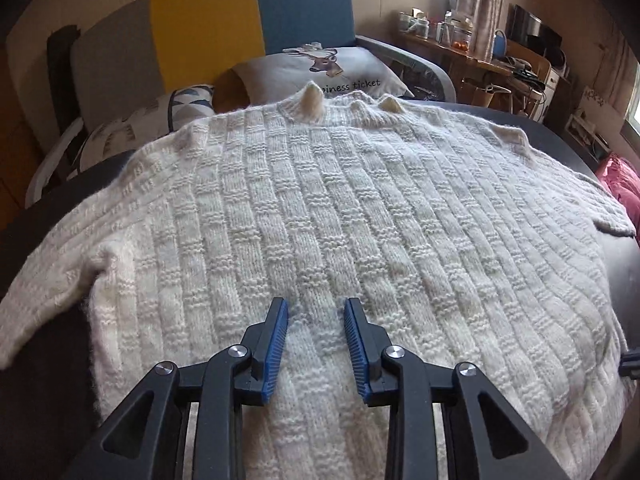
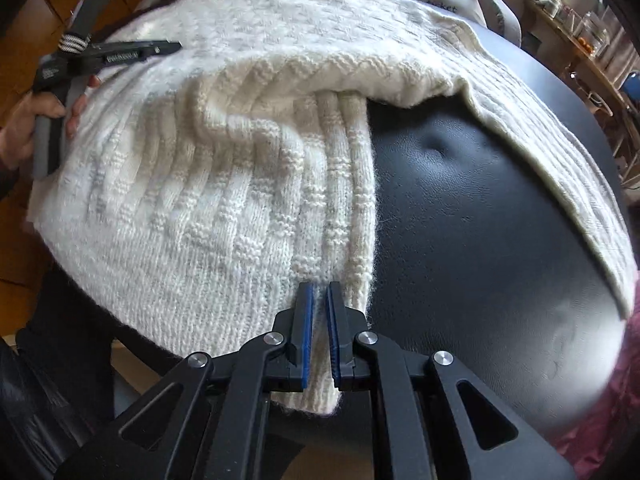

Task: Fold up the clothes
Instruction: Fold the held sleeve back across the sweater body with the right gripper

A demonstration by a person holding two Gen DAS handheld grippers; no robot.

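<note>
Cream chunky-knit sweater (image 1: 320, 208) spread flat over black leather table (image 2: 480, 200), collar far. Looks thick, soft, limp, stretchy; likely sags if lifted from one point. Best hold: ribbed hem corners. Right gripper (image 2: 319, 304) pinched tight on near hem edge. Left gripper (image 1: 316, 312) half-open above knit, nothing held.

My left gripper (image 1: 316, 312) points forward and down, its blue-padded fingers (image 1: 276, 350) parted with a clear gap and nothing pinched between them. My right gripper (image 2: 319, 300) tilts steeply downward, jaws drawn nearly together and clamping a fold of the sweater (image 2: 224, 184) at its corner. From the right wrist view, my left hand (image 2: 30, 124) shows at the far edge, fingers wrapped round the grey handle of its tool.
</note>
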